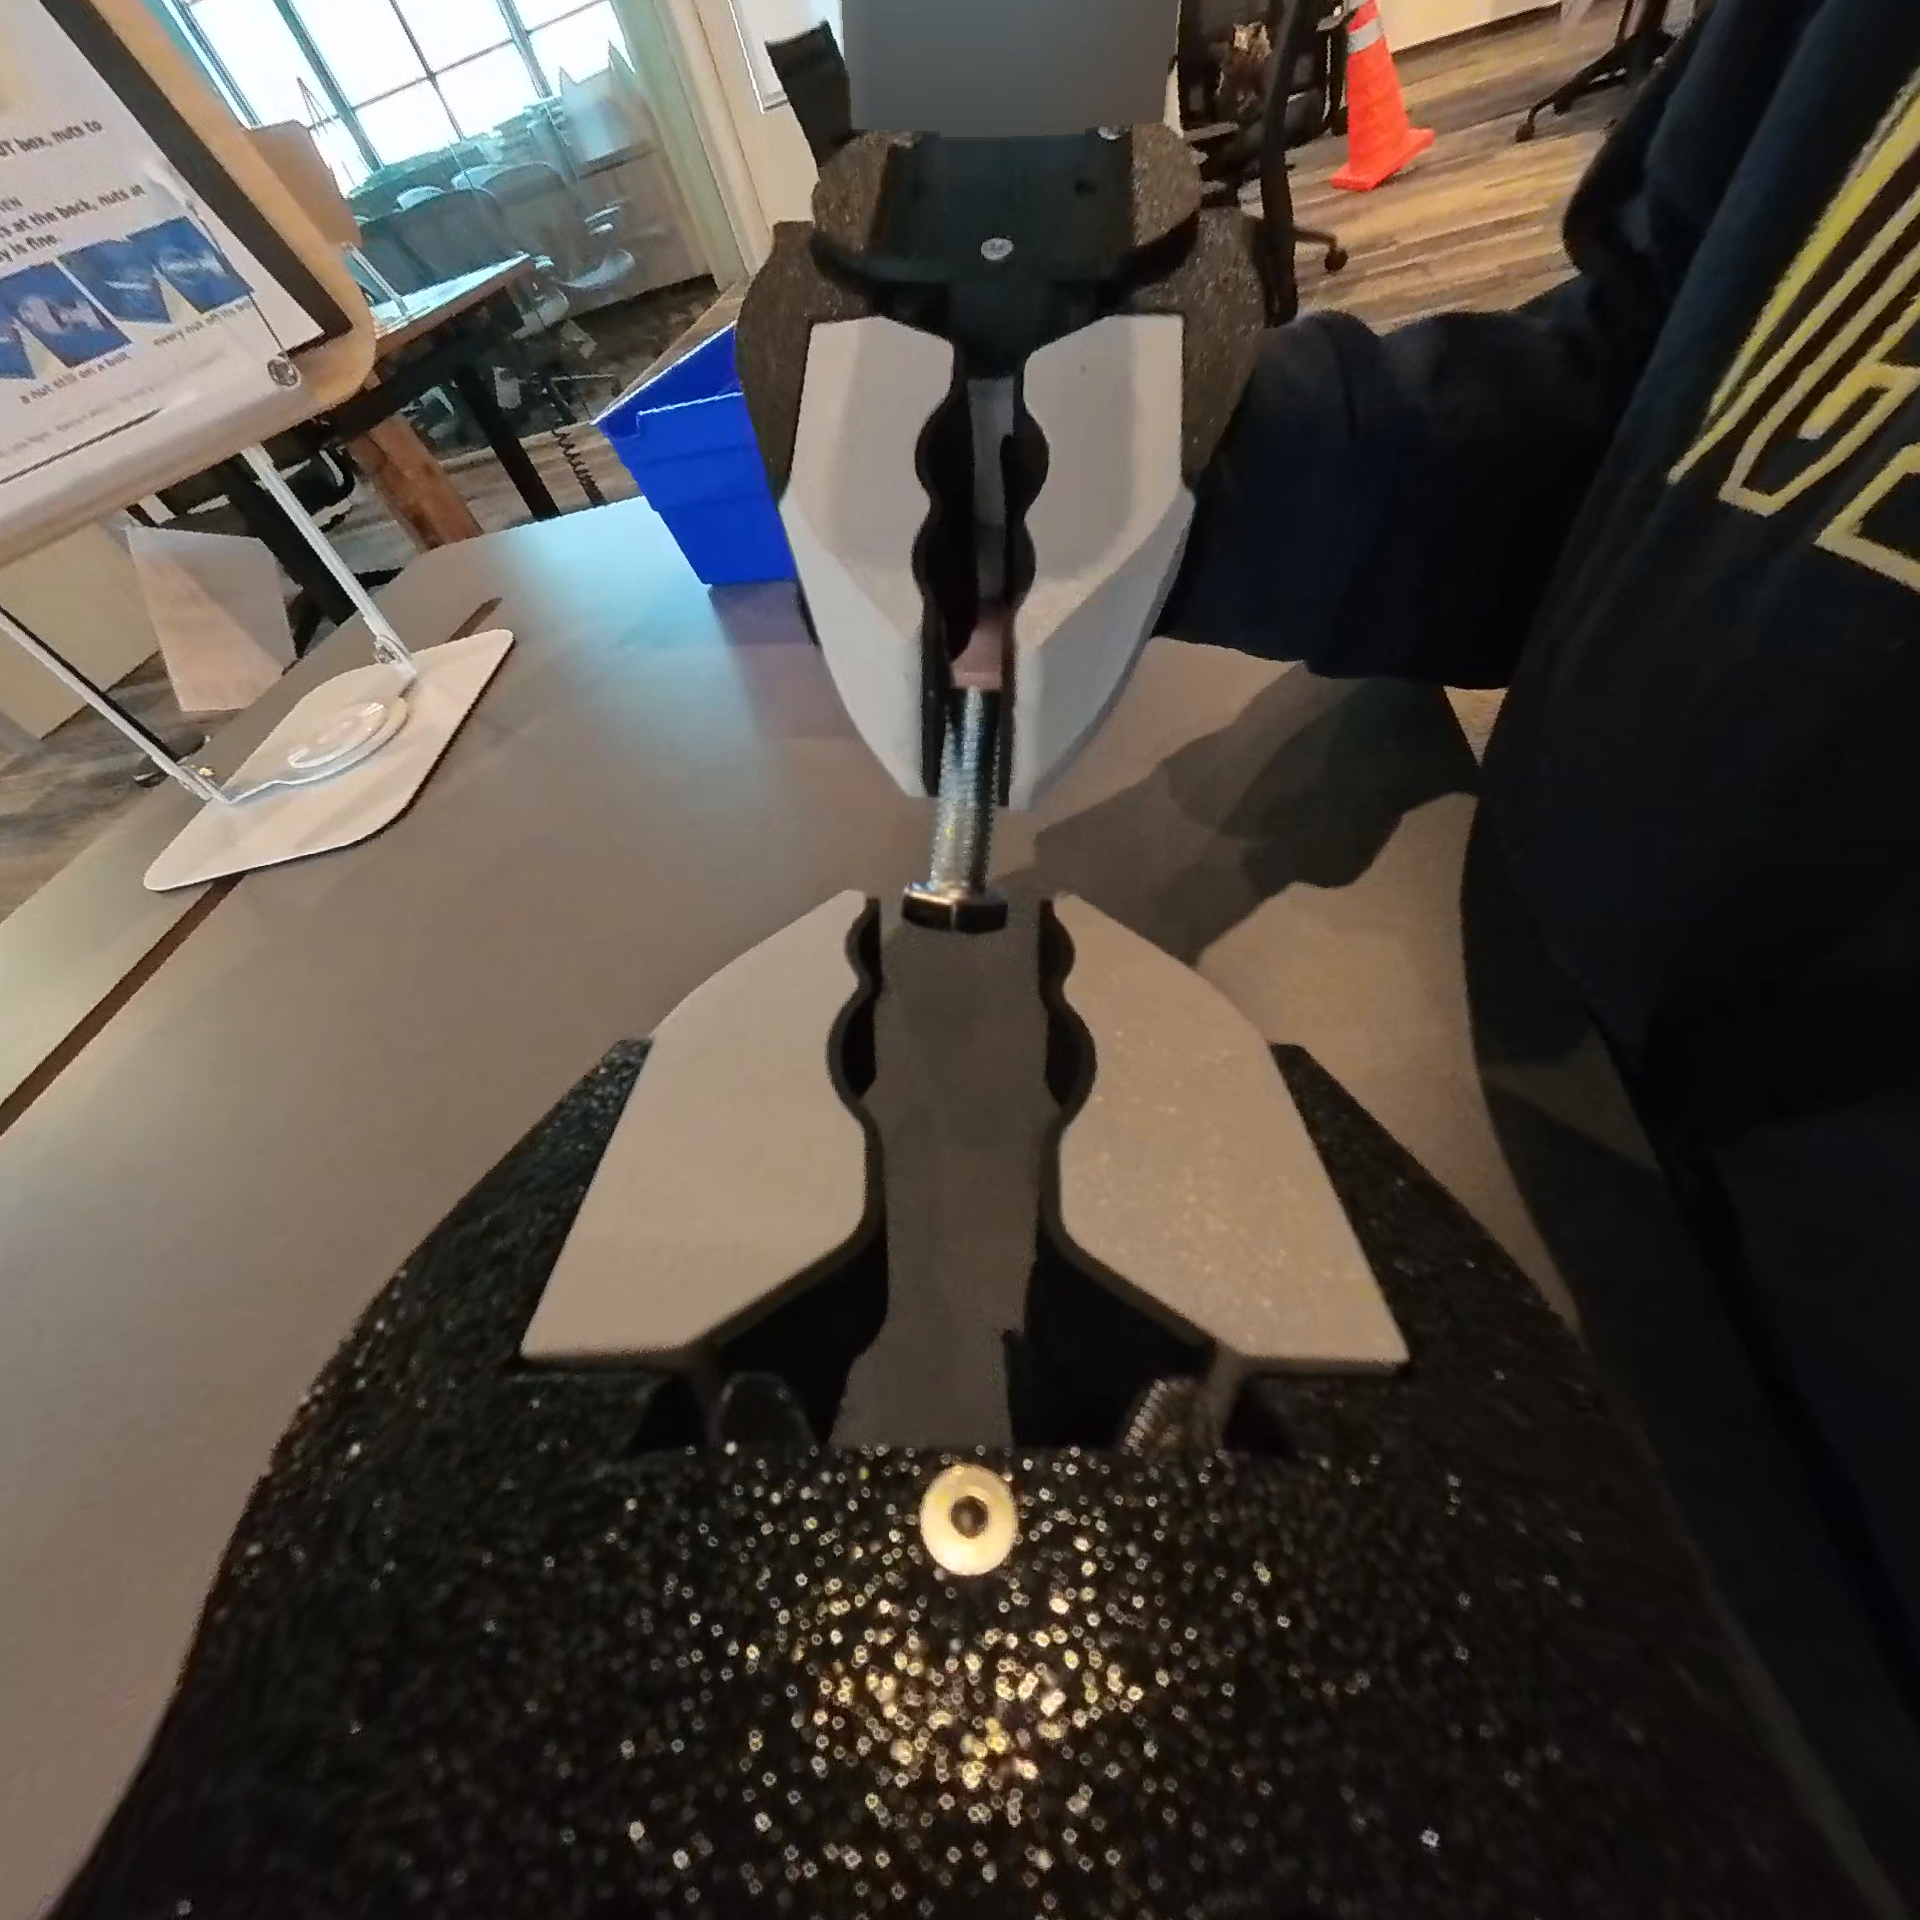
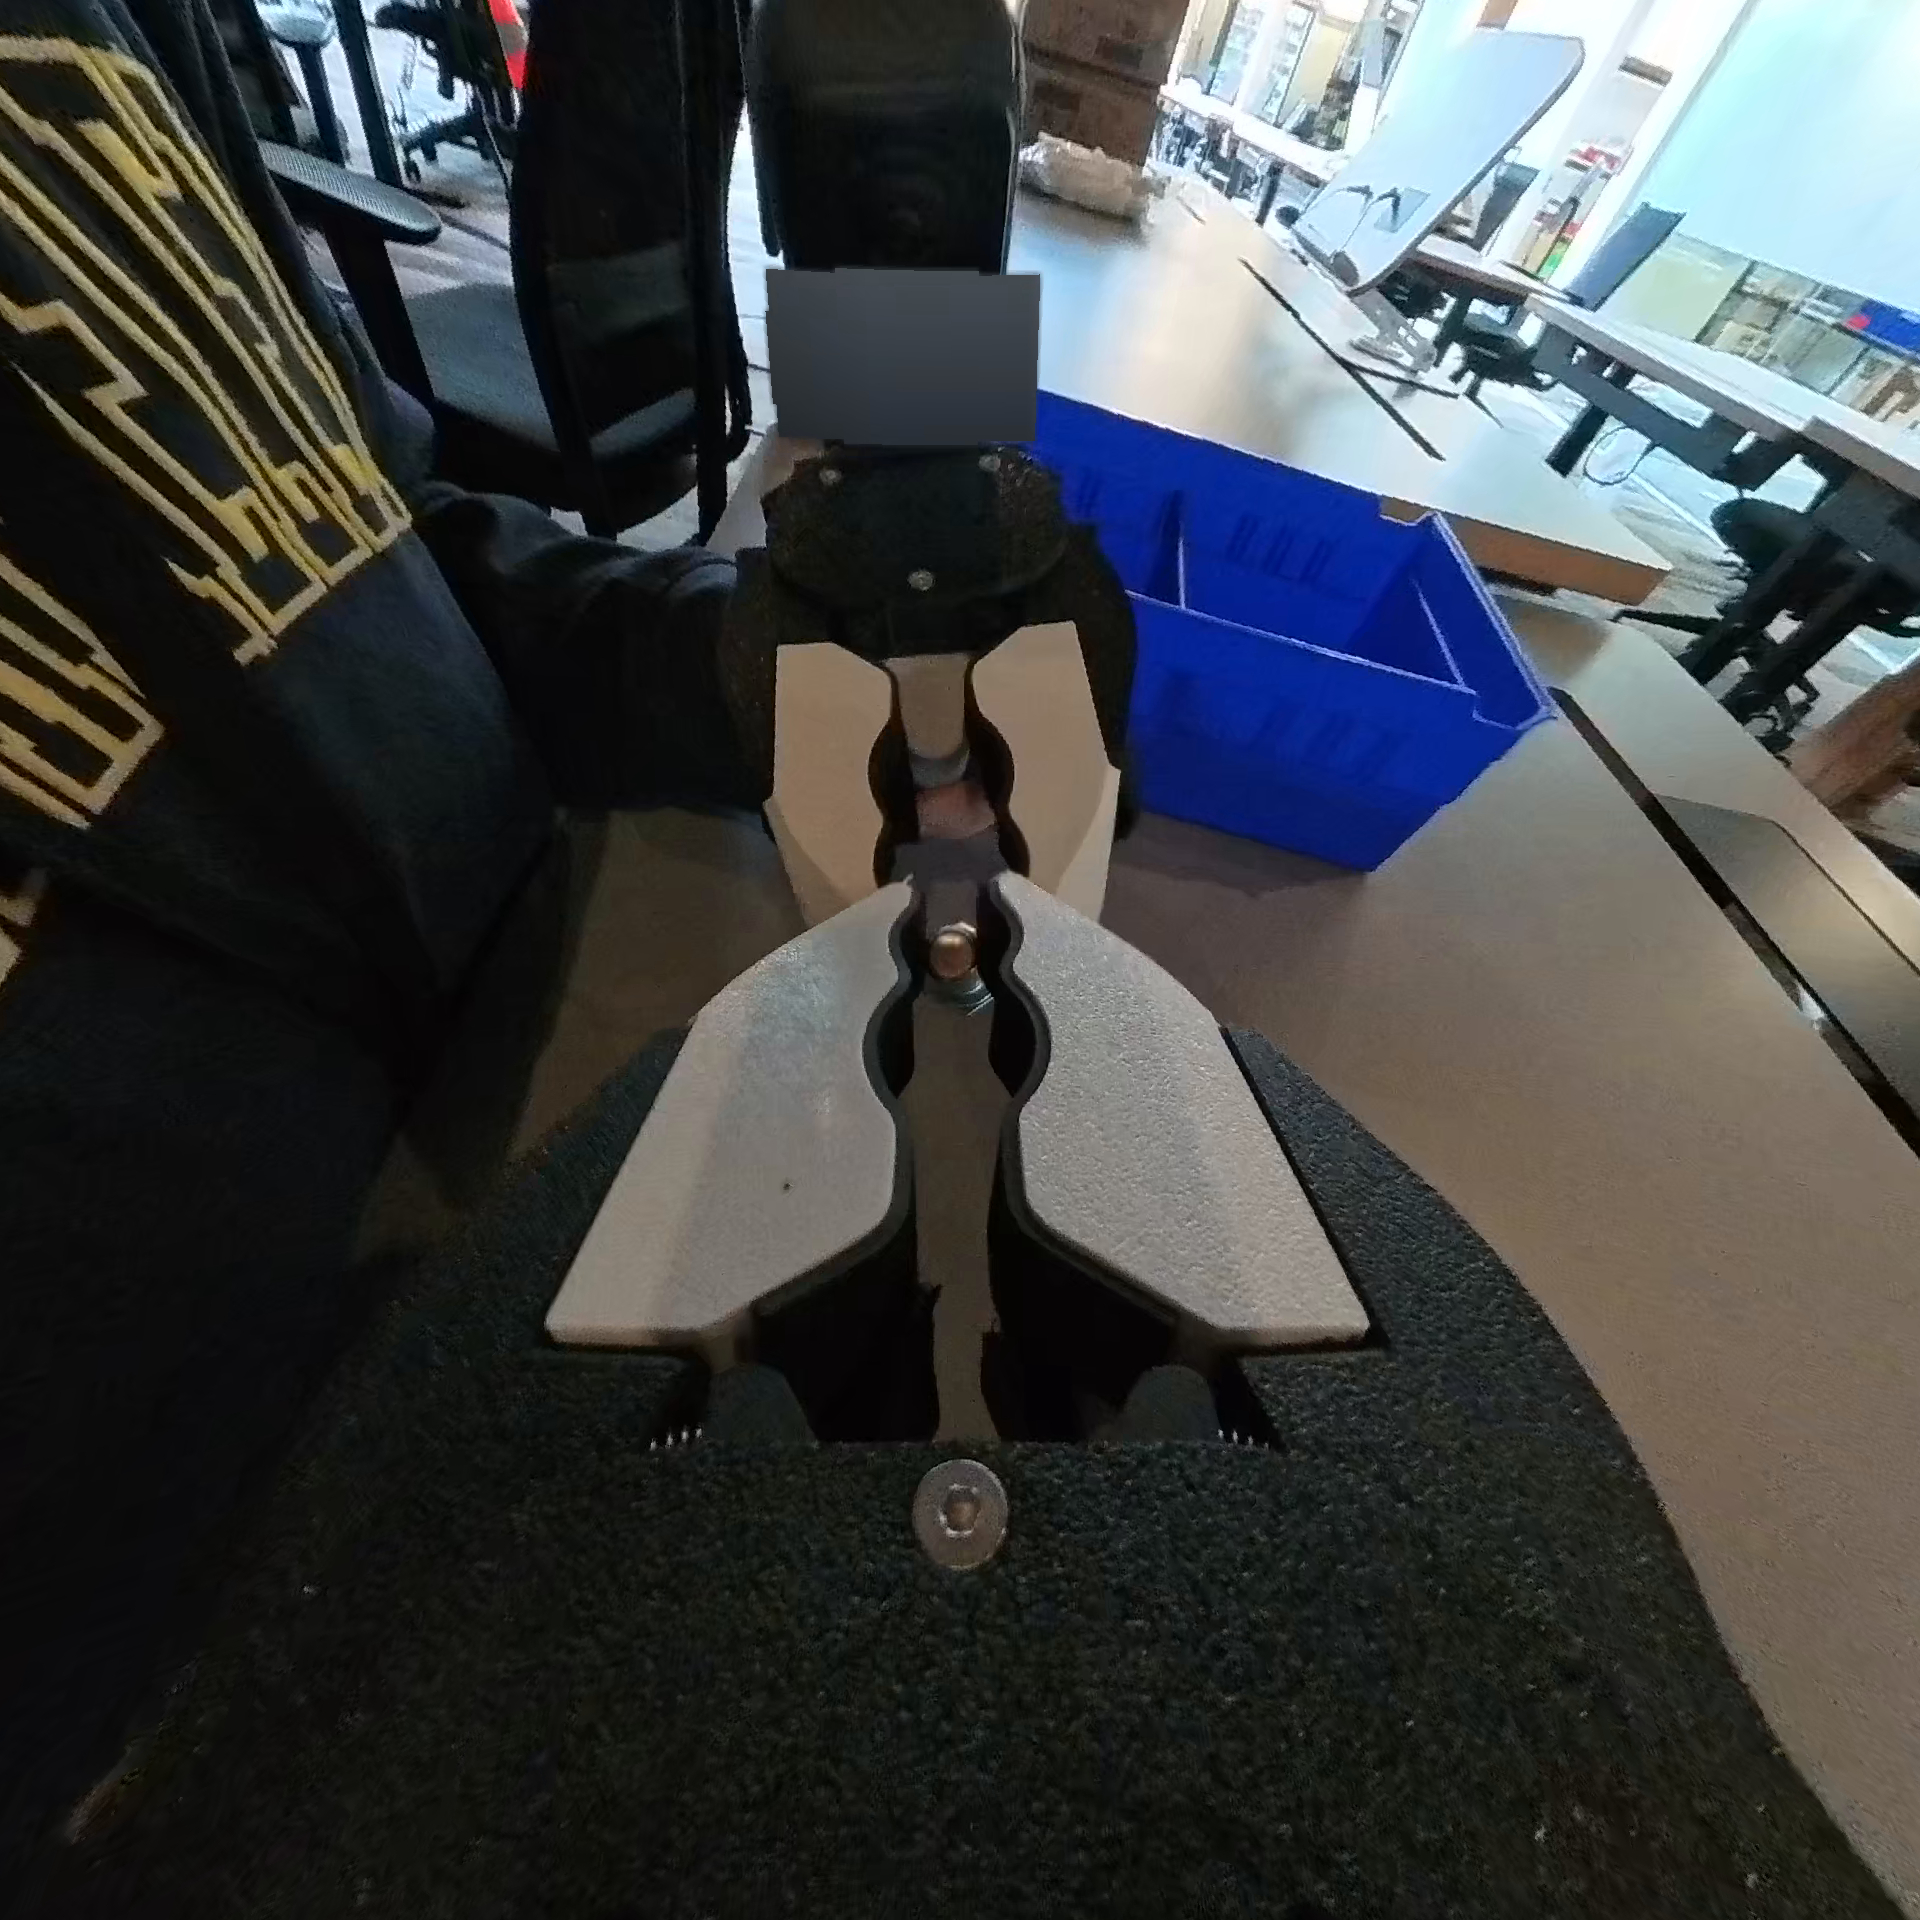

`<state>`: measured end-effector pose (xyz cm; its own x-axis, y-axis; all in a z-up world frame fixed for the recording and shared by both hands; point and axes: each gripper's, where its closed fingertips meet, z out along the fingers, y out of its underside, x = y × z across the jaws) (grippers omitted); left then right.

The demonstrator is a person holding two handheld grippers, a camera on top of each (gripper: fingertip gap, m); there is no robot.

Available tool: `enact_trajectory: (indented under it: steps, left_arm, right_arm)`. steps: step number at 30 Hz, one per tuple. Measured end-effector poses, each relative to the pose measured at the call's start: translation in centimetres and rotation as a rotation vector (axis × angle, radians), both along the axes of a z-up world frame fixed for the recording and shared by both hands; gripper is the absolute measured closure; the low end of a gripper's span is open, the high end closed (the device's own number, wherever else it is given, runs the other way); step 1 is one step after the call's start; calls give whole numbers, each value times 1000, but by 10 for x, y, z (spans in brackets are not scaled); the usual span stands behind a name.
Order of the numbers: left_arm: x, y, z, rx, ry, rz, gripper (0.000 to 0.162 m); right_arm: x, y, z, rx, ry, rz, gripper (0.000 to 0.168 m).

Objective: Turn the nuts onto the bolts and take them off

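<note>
A silver bolt [image 1: 961,831] hangs in the air between the two grippers, which face each other tip to tip above the grey table [image 1: 416,1039]. My right gripper [image 1: 966,795] is shut on the bolt's threaded shaft, and in the right wrist view [image 2: 954,899] the bolt [image 2: 956,971] sits between its fingertips. The bolt's hex head [image 1: 954,916] lies between the tips of my left gripper [image 1: 961,920], whose jaws stand apart with a small gap on each side of the head. The left gripper [image 2: 956,862] also shows opposite in the right wrist view. No nut is clearly visible.
A blue divided bin [image 2: 1299,665] stands on the table just behind the grippers, and it also shows in the left wrist view [image 1: 707,457]. A sign on a white stand [image 1: 312,758] is at the table's left. The person's dark sleeve [image 1: 1403,499] is at the side. Only a small space, under 4 cm, lies between the two pairs of fingers.
</note>
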<state>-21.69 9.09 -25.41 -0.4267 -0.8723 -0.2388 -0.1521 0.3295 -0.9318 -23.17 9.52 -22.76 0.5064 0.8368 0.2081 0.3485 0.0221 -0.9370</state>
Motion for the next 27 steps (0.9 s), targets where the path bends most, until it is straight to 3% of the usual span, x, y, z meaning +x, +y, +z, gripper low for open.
enact_trajectory:
  steps: [3, 27]
  left_arm:
    - [0, -1, 1, 1, -14, -3, 144]
    - [-1, -4, 5, -51, -31, -31, 141]
  right_arm:
    - [0, -1, 1, -6, 11, 6, 158]
    - [2, -4, -2, -25, 41, 7, 158]
